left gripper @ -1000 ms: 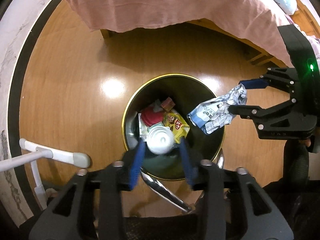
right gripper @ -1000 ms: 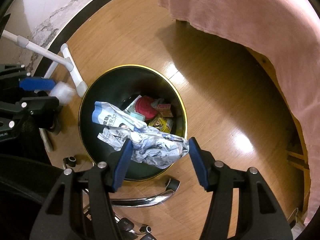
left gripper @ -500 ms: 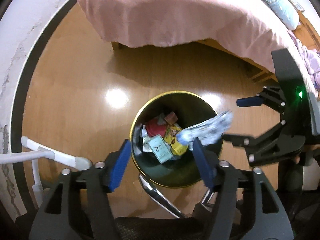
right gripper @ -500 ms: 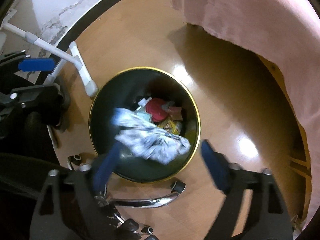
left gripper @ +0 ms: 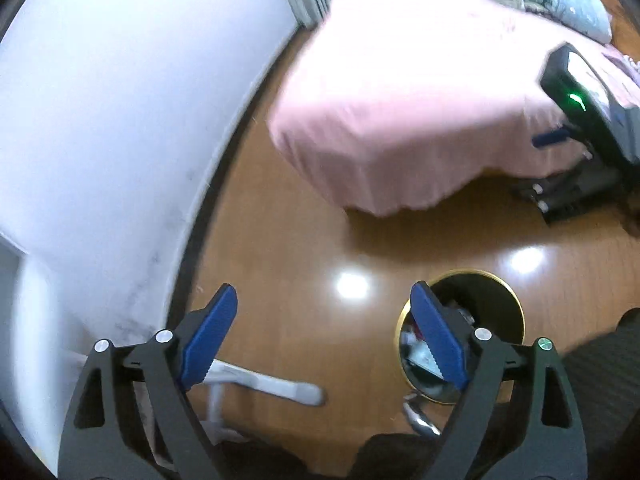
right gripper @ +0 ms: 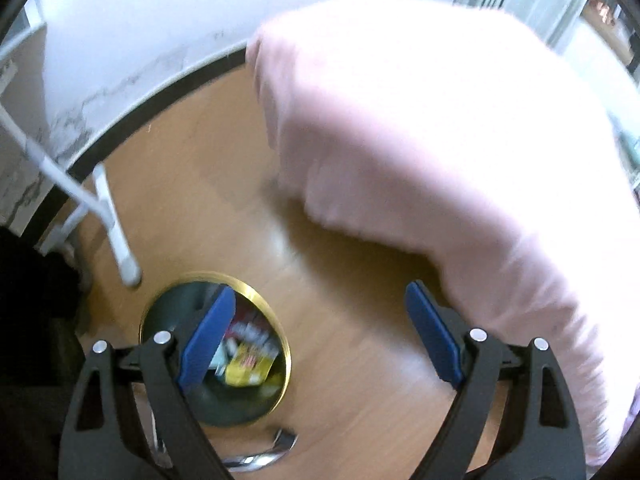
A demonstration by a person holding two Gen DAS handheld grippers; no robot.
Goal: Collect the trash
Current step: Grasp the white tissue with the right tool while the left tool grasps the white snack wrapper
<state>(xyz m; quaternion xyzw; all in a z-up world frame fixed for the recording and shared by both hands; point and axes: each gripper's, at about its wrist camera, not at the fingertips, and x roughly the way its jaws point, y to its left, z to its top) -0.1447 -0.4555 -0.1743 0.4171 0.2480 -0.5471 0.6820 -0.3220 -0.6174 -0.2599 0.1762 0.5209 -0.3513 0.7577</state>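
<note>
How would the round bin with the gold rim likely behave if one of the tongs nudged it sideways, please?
The bin would probably slide on the glossy wooden floor. It likely feels light, holding only wrappers. Tipping seems unlikely given its wide mouth.

The wooden floor [left gripper: 304, 264] is gleaming glossy, throwing back bright light spots at about 6 o'clock from the bed. A soft, matt pink cloth bedcover [right gripper: 440, 128] is draping over the bed at 1 o'clock. The dark bin [right gripper: 256, 292] is showing a shiny brass-like metal rim, with glossy printed wrappers [right gripper: 248, 360] lying inside. The gripper pads [left gripper: 210, 336] are looking like ribbed blue plastic on matt black frames
</note>
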